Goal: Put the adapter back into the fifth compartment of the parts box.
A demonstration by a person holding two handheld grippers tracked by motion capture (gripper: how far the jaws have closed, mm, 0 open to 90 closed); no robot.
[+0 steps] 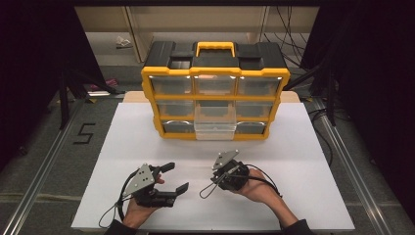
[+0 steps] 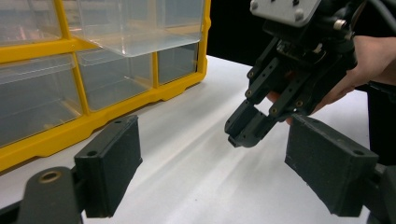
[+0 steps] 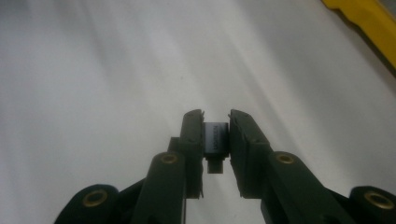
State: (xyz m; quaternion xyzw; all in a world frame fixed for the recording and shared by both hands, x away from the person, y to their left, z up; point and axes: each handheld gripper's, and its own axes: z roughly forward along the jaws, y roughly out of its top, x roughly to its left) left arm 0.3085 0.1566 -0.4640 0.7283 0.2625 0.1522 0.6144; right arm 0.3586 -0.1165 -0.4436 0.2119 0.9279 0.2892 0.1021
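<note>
Both hands come in low over the white surface (image 1: 293,161), each wrapped around a black gripper. The left gripper (image 1: 175,177) lies tilted, pointing to the right, its jaws wide apart with nothing between them; in the left gripper view they are thick, matte, block-shaped pads. The right gripper (image 2: 247,130) angles down toward the surface and toward the left one, a grey three-cornered plate on top and a thin cable looping off it. Its jaws are pressed onto a small dark rectangular piece (image 3: 216,138) with a paler printed face; what it is cannot be told. It is held just above the surface, near the middle front. Behind stands a yellow-framed organizer (image 1: 215,100) with a black top and clear plastic drawers. One middle drawer (image 1: 215,128) is pulled out, glossy and see-through.
</note>
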